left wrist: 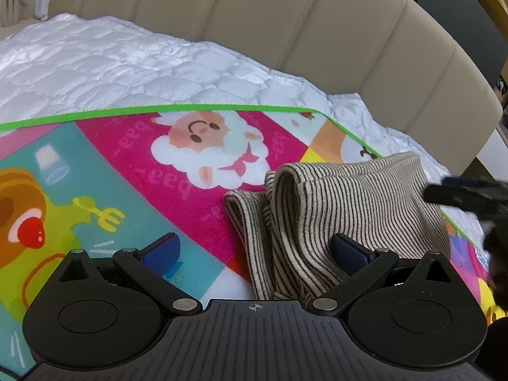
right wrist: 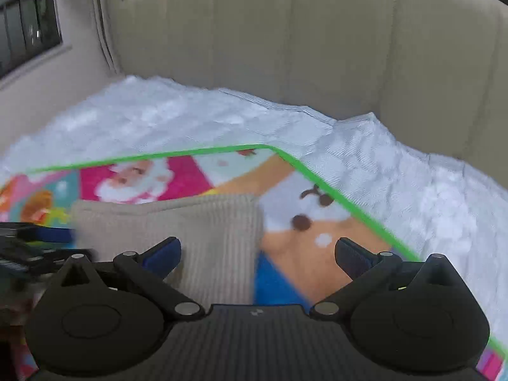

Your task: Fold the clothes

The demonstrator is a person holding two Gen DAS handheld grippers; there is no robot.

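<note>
A beige garment with thin dark stripes point(left wrist: 346, 203) lies folded in layers on a colourful cartoon play mat point(left wrist: 127, 165). My left gripper point(left wrist: 255, 252) is open just above its near left edge, holding nothing. In the right wrist view, which is blurred by motion, the same garment point(right wrist: 197, 228) lies ahead and left of my open, empty right gripper point(right wrist: 257, 255). The left gripper point(right wrist: 28, 247) shows at that view's left edge, and the right gripper point(left wrist: 466, 193) at the right edge of the left wrist view.
The mat has a green border point(right wrist: 333, 190) and lies on a white quilted mattress cover point(left wrist: 127, 70). A beige padded headboard point(left wrist: 317, 22) rises behind. A window point(right wrist: 25, 31) is at the far left.
</note>
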